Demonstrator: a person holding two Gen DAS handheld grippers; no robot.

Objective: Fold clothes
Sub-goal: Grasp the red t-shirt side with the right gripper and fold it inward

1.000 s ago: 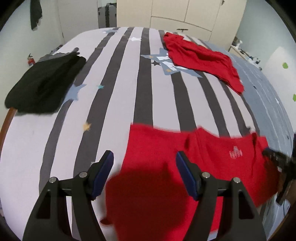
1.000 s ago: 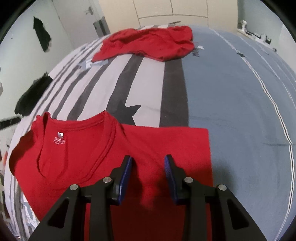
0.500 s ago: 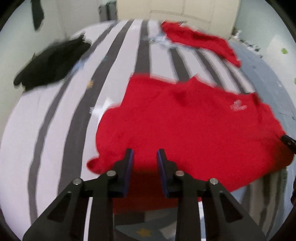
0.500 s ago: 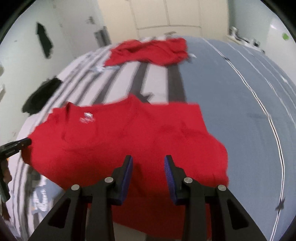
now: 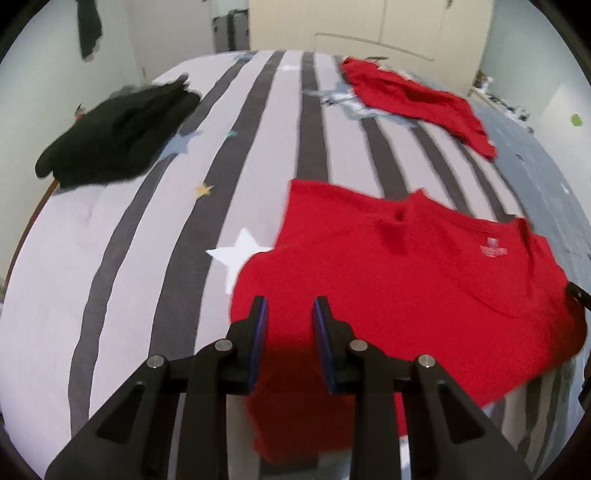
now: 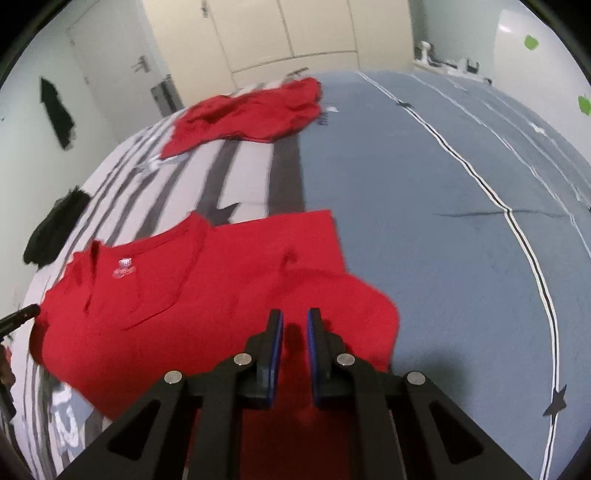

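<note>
T-shirt, red, lying across the near edge of the bed, collar and printed neck label toward the far side; in the left wrist view it fills the lower centre and right of the frame. We read its long axis as running left to right between our two grippers, each sitting over one near portion of the cloth. Left gripper: fingers narrow, cloth between and under them; we cannot tell whether the pads pinch it. Right gripper: its jaws have just been closing and now stand almost together, red fabric between them, apparently nipped. Second red garment, crumpled, upper centre. Black garment, upper left of the left view, well apart. Bedcover, grey-and-white striped with stars, blue-grey at right. Cream wardrobe doors behind.
</note>
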